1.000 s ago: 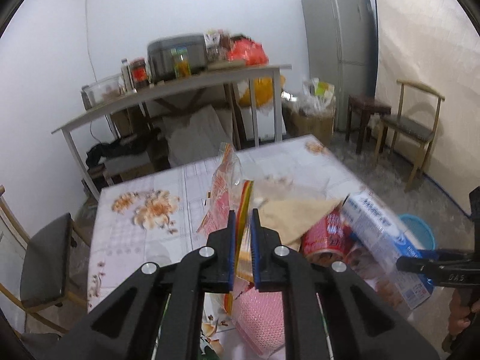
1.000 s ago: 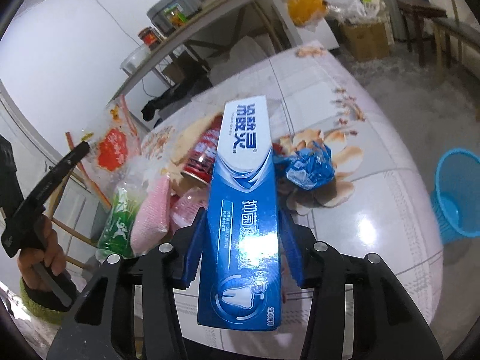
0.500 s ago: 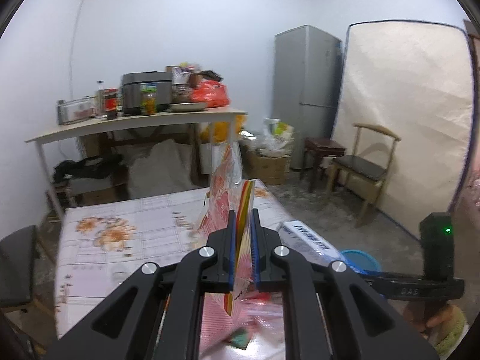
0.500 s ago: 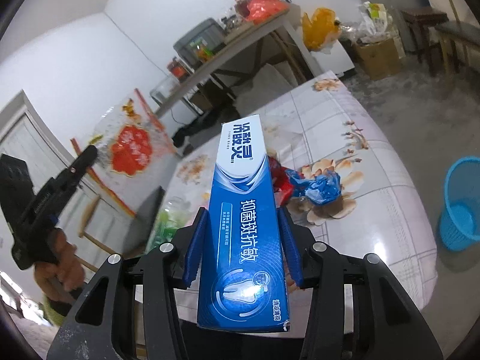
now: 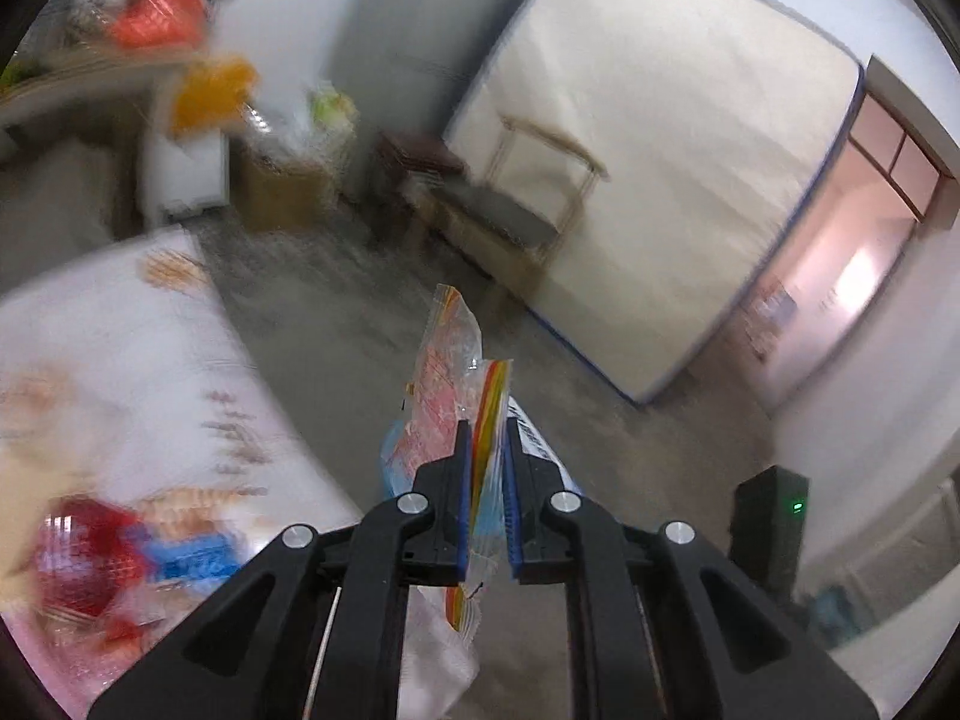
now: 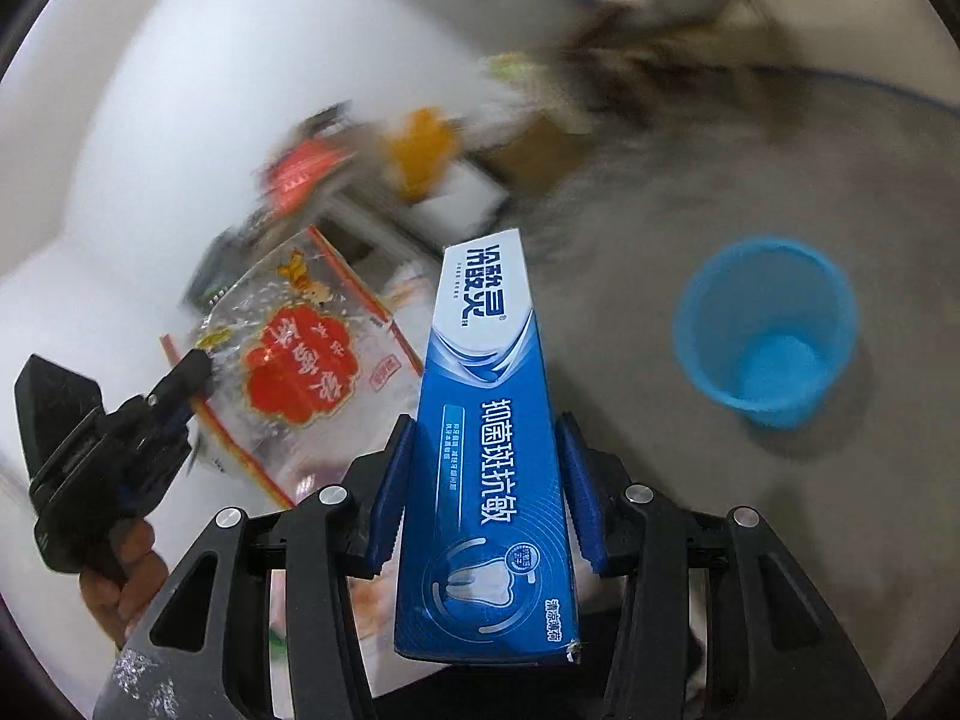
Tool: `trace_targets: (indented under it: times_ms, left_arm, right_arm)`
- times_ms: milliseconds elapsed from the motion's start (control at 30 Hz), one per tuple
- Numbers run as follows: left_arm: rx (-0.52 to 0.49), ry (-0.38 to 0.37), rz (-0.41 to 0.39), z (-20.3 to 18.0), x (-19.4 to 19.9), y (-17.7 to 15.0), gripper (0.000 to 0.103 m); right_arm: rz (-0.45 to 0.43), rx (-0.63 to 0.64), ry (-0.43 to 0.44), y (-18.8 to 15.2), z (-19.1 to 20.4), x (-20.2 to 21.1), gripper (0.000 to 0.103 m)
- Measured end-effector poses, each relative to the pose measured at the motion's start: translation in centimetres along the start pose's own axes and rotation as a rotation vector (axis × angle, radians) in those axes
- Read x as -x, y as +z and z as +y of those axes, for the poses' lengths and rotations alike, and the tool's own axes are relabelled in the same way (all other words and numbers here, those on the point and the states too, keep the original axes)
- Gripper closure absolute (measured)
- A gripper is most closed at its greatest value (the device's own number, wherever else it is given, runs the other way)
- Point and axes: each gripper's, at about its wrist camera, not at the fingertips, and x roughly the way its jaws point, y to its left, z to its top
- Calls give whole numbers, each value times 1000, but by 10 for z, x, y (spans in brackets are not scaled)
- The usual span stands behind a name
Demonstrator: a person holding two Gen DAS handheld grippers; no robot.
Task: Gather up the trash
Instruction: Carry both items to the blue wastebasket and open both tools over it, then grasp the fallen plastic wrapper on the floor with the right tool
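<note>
My left gripper [image 5: 485, 450] is pinched tight on a crinkly clear snack wrapper [image 5: 447, 372] that sticks out at 12 o'clock. My right gripper [image 6: 485, 456] is clamped on a blue toothpaste box [image 6: 487, 450], lying lengthwise between the pads. Only the right view shows the blue bin [image 6: 765, 330] on the floor, at 2 o'clock from the box. The left view catches the blurry table [image 5: 120, 360] at 9.

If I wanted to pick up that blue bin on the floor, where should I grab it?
Probably the rim of the blue bin, coming from above: it stands upright with its mouth open and nothing over it. The round, tapering wall looks too wide for jaws to span, so one finger would go inside and one outside.
</note>
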Motion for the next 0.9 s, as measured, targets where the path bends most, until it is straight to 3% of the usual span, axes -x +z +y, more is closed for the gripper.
trace_targets:
  times_ms: [100, 167, 233, 300, 333, 367, 400, 433, 500, 567, 667, 800, 900]
  left_arm:
    - [20, -34, 145, -13, -84, 10, 94]
    - [30, -17, 243, -22, -139, 12, 94]
    - [5, 12, 298, -34, -183, 16, 91]
    - [-30, 51, 301, -44, -220, 23, 87]
    - [-31, 55, 294, -43, -232, 27, 73]
    - [-36, 68, 292, -40, -245, 29, 44]
    - [-45, 100, 293, -39, -257, 31, 33]
    - [-51, 155, 292, -37, -266, 29, 28]
    - [-34, 177, 296, -21, -271, 20, 28]
    - [-4, 156, 301, -11, -263, 14, 26]
    - [-18, 231, 249, 0, -236, 13, 24]
    - [-31, 232, 194, 1, -194, 10, 22]
    - [-14, 182, 170, 3, -159, 1, 22]
  right_arm:
    - [-4, -123, -76, 17, -53, -12, 59]
    - [4, -183, -116, 28, -78, -23, 59]
    - [-1, -229, -168, 43, -102, -40, 58]
    - [-12, -251, -174, 56, -115, -58, 56]
    - [-22, -256, -186, 62, -122, -68, 55]
    - [-45, -262, -214, 72, -132, -81, 44]
    - [-53, -253, -230, 72, -139, -86, 31]
    - [-55, -242, -261, 76, -147, -95, 30]
    - [-39, -255, -329, 79, -162, -106, 30]
    - [-33, -275, -311, 72, -167, -102, 30]
    - [-24, -264, -309, 59, -164, -89, 30]
    - [-22, -214, -321, 41, -148, -67, 30]
    - [-32, -149, -350, 26, -128, -51, 27]
